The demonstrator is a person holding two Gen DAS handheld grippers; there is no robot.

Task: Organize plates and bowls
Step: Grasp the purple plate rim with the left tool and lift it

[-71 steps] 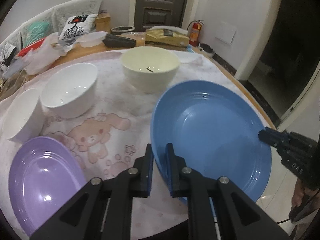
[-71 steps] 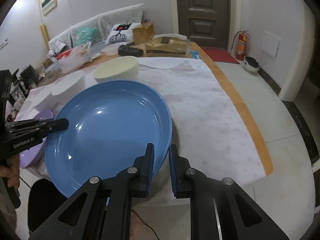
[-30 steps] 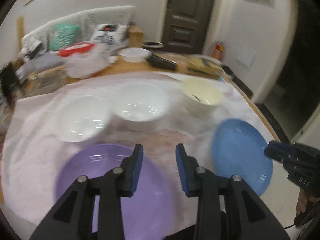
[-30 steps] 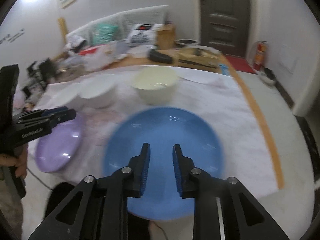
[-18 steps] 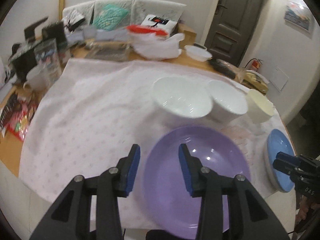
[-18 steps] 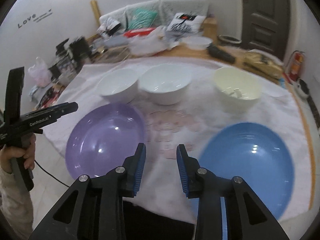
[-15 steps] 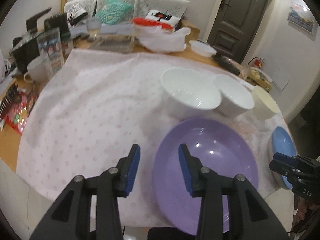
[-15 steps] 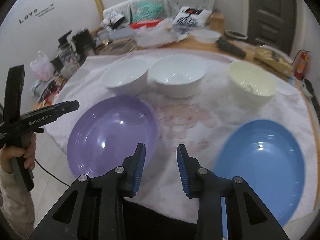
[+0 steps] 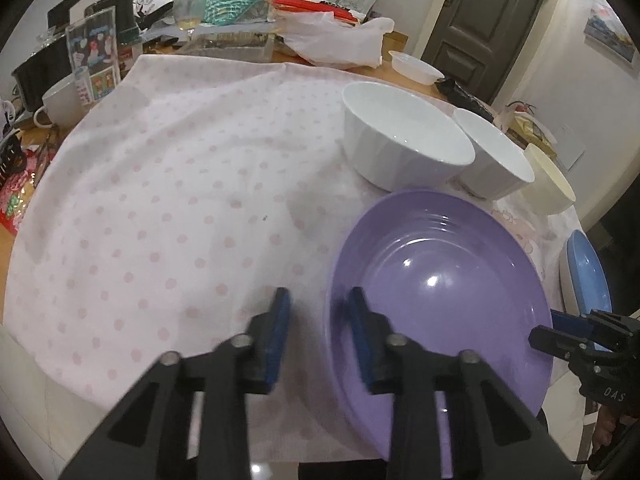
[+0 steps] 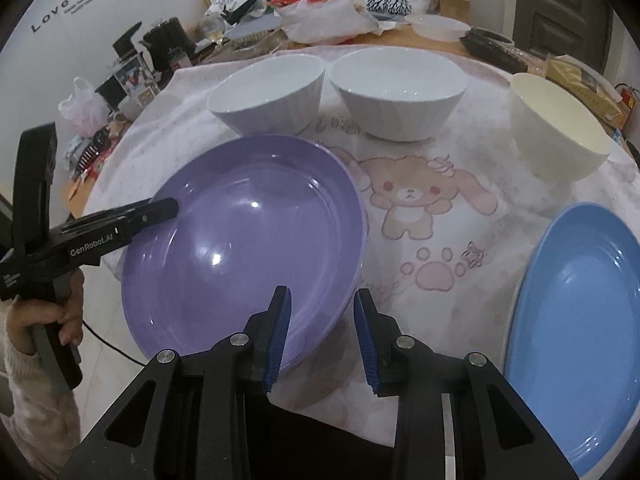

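Purple plate (image 9: 440,280): round, glossy, shallow, with faint concentric ridges; at the near edge of the desk (image 9: 160,200), rim overhanging the cloth edge. Also seen from the right wrist (image 10: 248,240).

Blue plate (image 10: 580,340): same glossy ridged form, oval in perspective; at the near right of the desk, well apart from the purple plate. Only a sliver visible from the left wrist (image 9: 588,276).

White bowl, left (image 10: 268,92): deep, smooth inside, faceted vertical fluting outside; just behind the purple plate. Largest bowl in the left wrist view (image 9: 404,136).

White bowl, middle (image 10: 398,90): matching fluted form, just beside the first. Partly hidden behind it in the left wrist view (image 9: 492,156).

Cream bowl (image 10: 558,132): matte, plain-walled, taller; far right of the row, apart from the white pair. Also at (image 9: 548,180).

Tablecloth (image 9: 180,184): pale pink, soft, dotted; bear and paw print (image 10: 408,196) between the plates.

Left gripper (image 9: 318,322): black frame, blue ribbed fingers (image 9: 278,320) spread apart, straddling the purple plate's left rim, holding nothing. Also at (image 10: 160,210).

Right gripper (image 10: 322,328): same build, fingers (image 10: 280,320) spread, empty, over the purple plate's near right rim. Also at (image 9: 560,332).

Clutter at the far side: plastic bag (image 9: 336,40), white tray (image 9: 416,66), mug (image 9: 60,100).
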